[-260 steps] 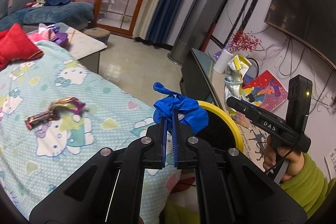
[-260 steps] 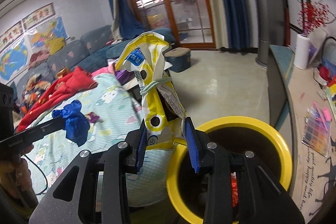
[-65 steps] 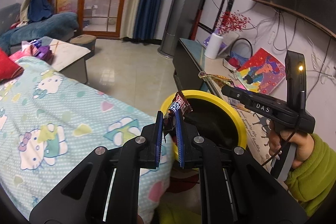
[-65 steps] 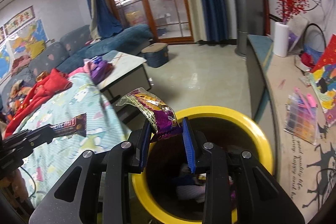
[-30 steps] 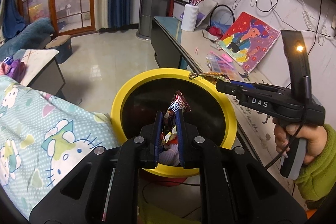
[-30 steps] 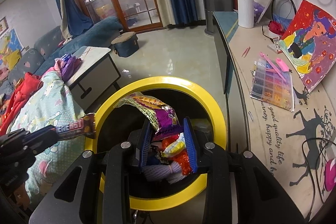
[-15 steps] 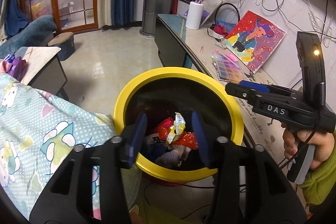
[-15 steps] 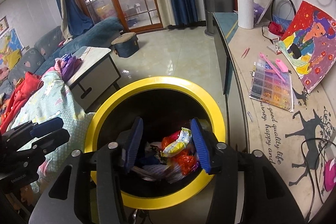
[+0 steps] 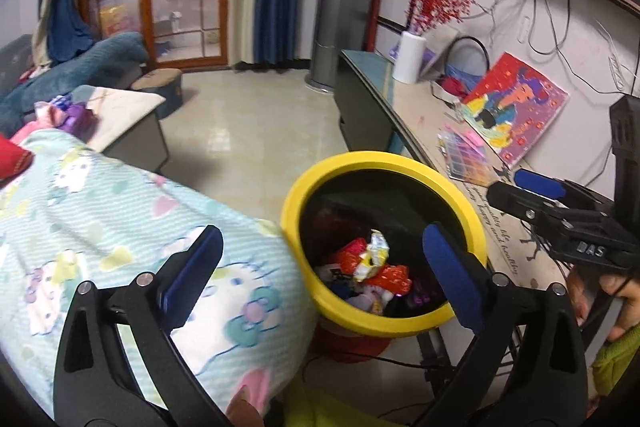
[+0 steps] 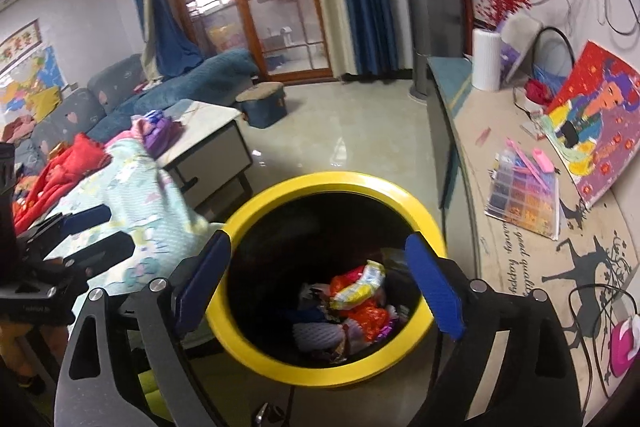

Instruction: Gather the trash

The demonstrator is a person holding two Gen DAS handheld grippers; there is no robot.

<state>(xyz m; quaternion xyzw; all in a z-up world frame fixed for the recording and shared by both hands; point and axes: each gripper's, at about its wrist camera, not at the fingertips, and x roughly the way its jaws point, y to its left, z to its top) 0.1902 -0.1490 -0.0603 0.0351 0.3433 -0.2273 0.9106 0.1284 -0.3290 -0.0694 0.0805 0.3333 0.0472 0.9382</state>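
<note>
Yellow-rimmed bin (image 10: 280, 363) — wrappers (image 10: 356, 291) lie inside, below gaping right gripper (image 10: 320, 281).

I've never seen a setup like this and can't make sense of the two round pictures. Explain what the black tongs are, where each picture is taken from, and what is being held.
There is no robot here. A person holds a hand-operated two-finger gripper in each hand, and each gripper carries a fisheye camera looking along its fingers; hence the round, bent pictures.

One picture is from the left gripper, the other from the right gripper. Each has blue pads on black fingers. Both are open and hold nothing.

Both point at a yellow-rimmed bin with wrappers piled inside. Beside the bin lies a pale cartoon-print blanket. In the left view, the other gripper appears at the right edge, in a hand with a green sleeve.
</note>
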